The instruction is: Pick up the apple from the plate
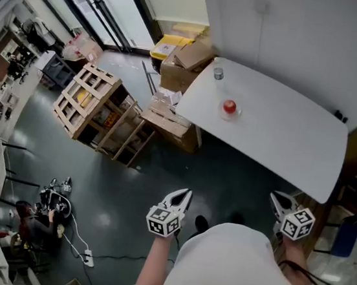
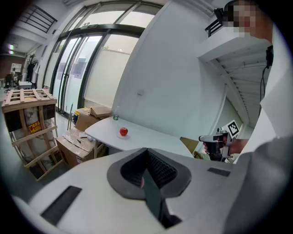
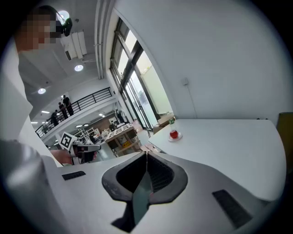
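Apple point(image 1: 229, 106) on its small plate point(image 1: 221, 112) near the left end of the desk point(image 1: 283, 139); left gripper point(image 1: 186, 193) and right gripper point(image 1: 275, 198), both closed and empty, are held well short of it, evidently before any reach.

Open tabletop point(image 1: 284, 133); perhaps bottle point(image 1: 218, 73) beyond apple point(image 1: 229, 106)

White shirt point(image 1: 240, 270), white left gripper point(image 1: 183, 198), white right gripper point(image 1: 278, 200), black-and-white marker cubes point(image 1: 163, 222)
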